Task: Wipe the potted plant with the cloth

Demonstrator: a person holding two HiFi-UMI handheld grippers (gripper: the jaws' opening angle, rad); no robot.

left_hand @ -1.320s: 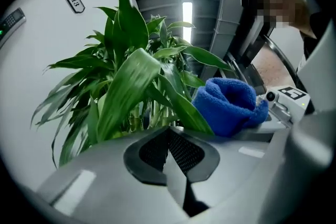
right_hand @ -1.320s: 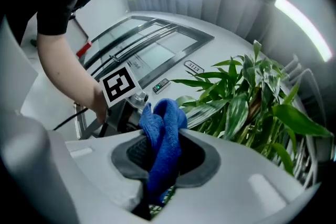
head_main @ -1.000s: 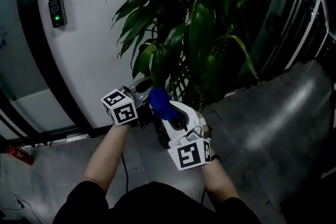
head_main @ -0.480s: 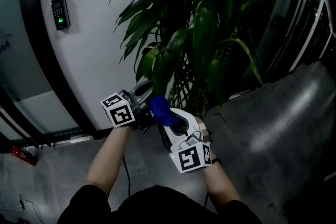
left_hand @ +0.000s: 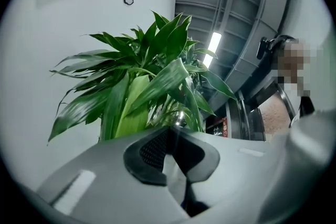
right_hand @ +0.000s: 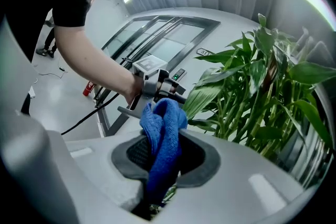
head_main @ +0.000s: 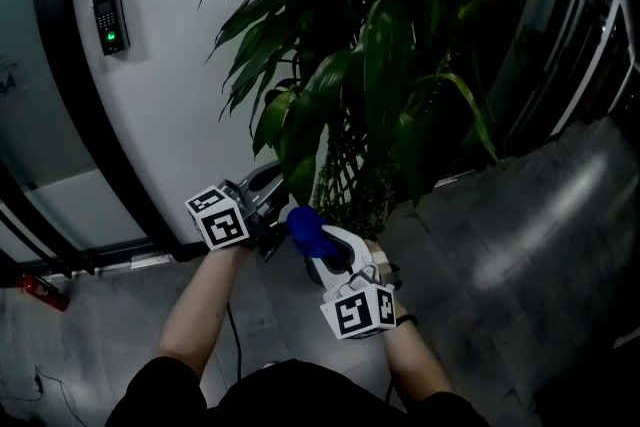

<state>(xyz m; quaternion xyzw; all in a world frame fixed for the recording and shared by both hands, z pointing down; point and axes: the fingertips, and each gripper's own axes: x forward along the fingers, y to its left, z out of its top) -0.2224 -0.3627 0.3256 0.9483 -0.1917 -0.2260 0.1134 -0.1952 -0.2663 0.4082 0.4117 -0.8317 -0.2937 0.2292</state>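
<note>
Where the left gripper (left_hand: 176, 136) is being held: low, just left of the cloth; its jaws are being pressed together, with nothing seen between them.
Cloth (right_hand: 164, 123): being pinched by the right gripper (right_hand: 168, 157), its jaws clenched on the blue bunch sticking up past the tips.
Lowest leaf (head_main: 298, 165): hanging just above the cloth, long axis running up and down.
Plant (head_main: 390, 65): rising above and right of both grippers; the cloth hand is being judged the better placed, an upward stroke along the leaf being called for.
</note>
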